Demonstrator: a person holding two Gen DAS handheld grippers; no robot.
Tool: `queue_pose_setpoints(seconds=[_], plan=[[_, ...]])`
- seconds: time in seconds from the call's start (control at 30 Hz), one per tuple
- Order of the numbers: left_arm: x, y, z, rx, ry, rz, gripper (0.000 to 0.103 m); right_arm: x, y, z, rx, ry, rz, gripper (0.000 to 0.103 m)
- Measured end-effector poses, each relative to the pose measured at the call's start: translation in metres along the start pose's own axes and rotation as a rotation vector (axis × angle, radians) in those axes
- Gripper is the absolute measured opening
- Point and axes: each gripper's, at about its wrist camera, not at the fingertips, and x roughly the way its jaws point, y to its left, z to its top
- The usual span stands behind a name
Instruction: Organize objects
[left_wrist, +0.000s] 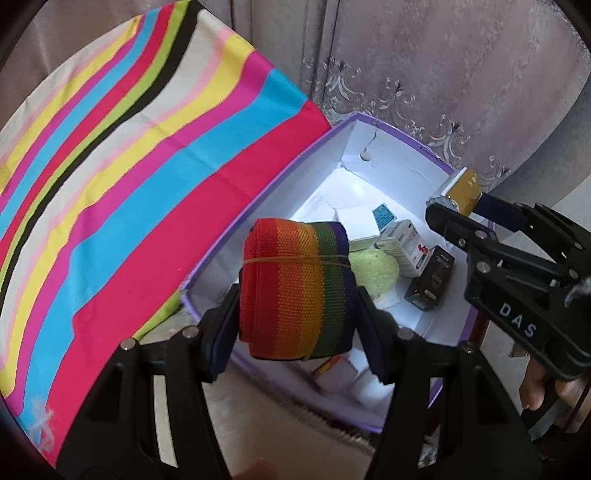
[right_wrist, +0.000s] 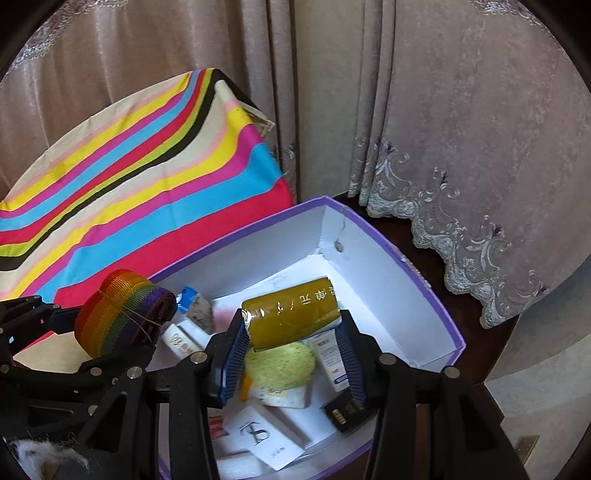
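A rolled rainbow strap (left_wrist: 297, 291) bound with a rubber band sits between the fingers of my left gripper (left_wrist: 299, 295), which is shut on it above the near-left part of a white box with a purple rim (left_wrist: 354, 118). My right gripper (right_wrist: 291, 328) is shut on a mustard-yellow packet (right_wrist: 291, 312) with gold lettering, held over the middle of the box (right_wrist: 406, 266). In the left wrist view the right gripper (left_wrist: 465, 206) holds the yellow packet (left_wrist: 463, 190) over the box's right side. In the right wrist view the left gripper (right_wrist: 110, 325) holds the strap (right_wrist: 122, 310) at the left.
Inside the box lie a pale green fuzzy ball (right_wrist: 280, 363), a black carton (right_wrist: 345, 408) and several small white cartons (left_wrist: 400, 251). A bright striped cloth (left_wrist: 147, 166) lies left of the box. Embroidered curtains (right_wrist: 461, 129) hang behind. A hand (left_wrist: 543, 384) grips the right tool.
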Motion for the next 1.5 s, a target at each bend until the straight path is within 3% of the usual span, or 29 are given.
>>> queue_pose_setpoints(seconds=[0.3,0.4,0.7,0.83,0.97,1.03,1.13,1.27,1.37,1.5], plan=[[0.019,-0.008,0.014,-0.023,0.033,-0.028,0.064,0.010,-0.015,0.005,0.006,0.010,-0.015,0.050],[0.021,-0.007,0.017,-0.041,0.029,-0.049,0.085,0.012,-0.021,0.007,0.027,0.010,-0.014,0.056],[0.002,0.003,0.014,-0.104,-0.017,-0.098,0.089,0.004,-0.028,0.009,0.040,0.004,-0.109,0.078],[-0.036,0.008,0.006,-0.105,-0.118,-0.100,0.090,-0.017,-0.029,0.012,0.052,-0.053,-0.101,0.084],[-0.101,0.013,-0.008,-0.136,-0.318,-0.104,0.094,-0.058,-0.029,0.020,0.051,-0.168,-0.100,0.086],[-0.137,0.016,-0.018,-0.156,-0.442,-0.085,0.103,-0.074,-0.028,0.025,0.052,-0.214,-0.091,0.088],[-0.165,0.025,-0.026,-0.181,-0.533,-0.081,0.103,-0.099,-0.024,0.030,0.058,-0.278,-0.072,0.098],[-0.162,0.035,-0.032,-0.201,-0.513,-0.056,0.103,-0.120,-0.014,0.028,0.031,-0.316,-0.114,0.103],[-0.145,0.032,-0.036,-0.176,-0.429,-0.028,0.103,-0.121,-0.011,0.022,0.004,-0.314,-0.119,0.103],[-0.125,0.020,-0.041,-0.176,-0.347,-0.005,0.103,-0.106,-0.013,0.009,-0.054,-0.212,-0.125,0.103]])
